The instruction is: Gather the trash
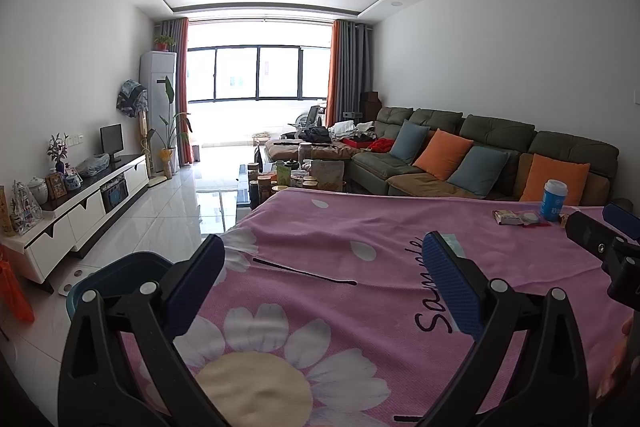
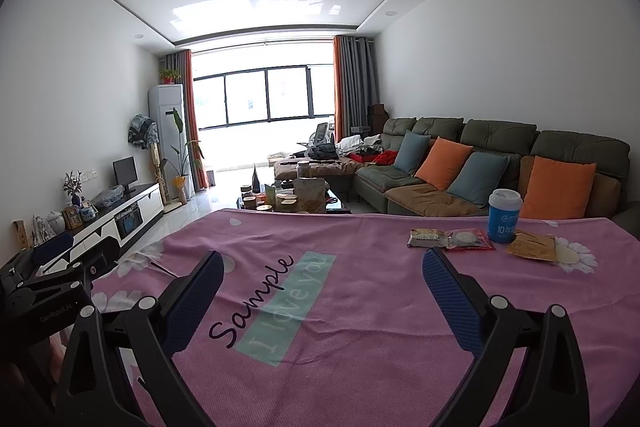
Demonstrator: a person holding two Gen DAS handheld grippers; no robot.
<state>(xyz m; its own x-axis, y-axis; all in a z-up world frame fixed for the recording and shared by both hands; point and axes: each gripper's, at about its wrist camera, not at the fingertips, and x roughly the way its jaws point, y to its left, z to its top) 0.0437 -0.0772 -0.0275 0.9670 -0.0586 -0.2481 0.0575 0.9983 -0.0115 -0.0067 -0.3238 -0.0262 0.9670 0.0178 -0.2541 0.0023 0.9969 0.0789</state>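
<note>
We hold both grippers over a table covered with a pink flowered cloth (image 2: 360, 307), and neither has anything in it: the right gripper (image 2: 322, 283) has its jaws spread wide with only cloth showing between them, and the left gripper (image 1: 322, 267) is just as wide and just as empty. The trash lies ahead and to the right of the right gripper, near the far edge: a pale snack packet (image 2: 426, 238), a red wrapper (image 2: 470, 239) touching it, and a tan wrapper (image 2: 532, 247) further right, with a blue cup (image 2: 503, 217) standing just behind and between them. A blue-green bin (image 1: 116, 275) sits below the table edge, down and to the left of the left gripper. From here we judge the risks to be these: flat wrappers give the pads little to bite, so we may pinch the cloth with them and drag everything; a careless reach could knock the cup over; and the carry across to the bin is long enough for a light wrapper to slip free.
</note>
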